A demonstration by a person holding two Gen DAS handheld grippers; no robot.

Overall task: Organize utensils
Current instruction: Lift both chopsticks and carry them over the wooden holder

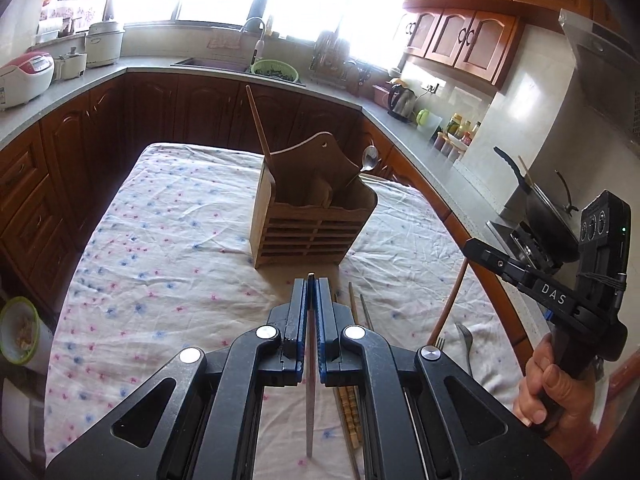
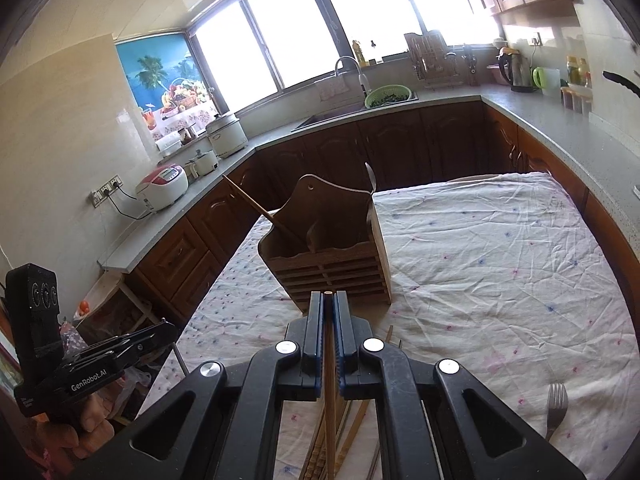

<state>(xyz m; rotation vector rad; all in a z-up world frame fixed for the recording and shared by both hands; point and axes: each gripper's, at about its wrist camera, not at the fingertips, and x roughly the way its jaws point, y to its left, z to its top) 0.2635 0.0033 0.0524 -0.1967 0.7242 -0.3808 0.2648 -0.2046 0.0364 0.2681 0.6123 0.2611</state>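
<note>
Chopstick [image 2: 329, 380] in right tool [image 2: 329, 294], seemingly metal chopstick [image 1: 311, 364] in left tool [image 1: 311, 280]

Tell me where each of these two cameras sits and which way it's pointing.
Left wrist: on the left gripper, facing the wooden utensil holder; its fingers clamp a metal chopstick; right gripper and hand show.
Right wrist: on the right gripper, facing the holder; clamps a wooden chopstick; left gripper shows.
Shared: holder, floral tablecloth, fork.

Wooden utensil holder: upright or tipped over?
Upright. The wooden utensil holder stands on its base on the tablecloth, opening upward, with a wooden handle and spoon sticking out.
</note>
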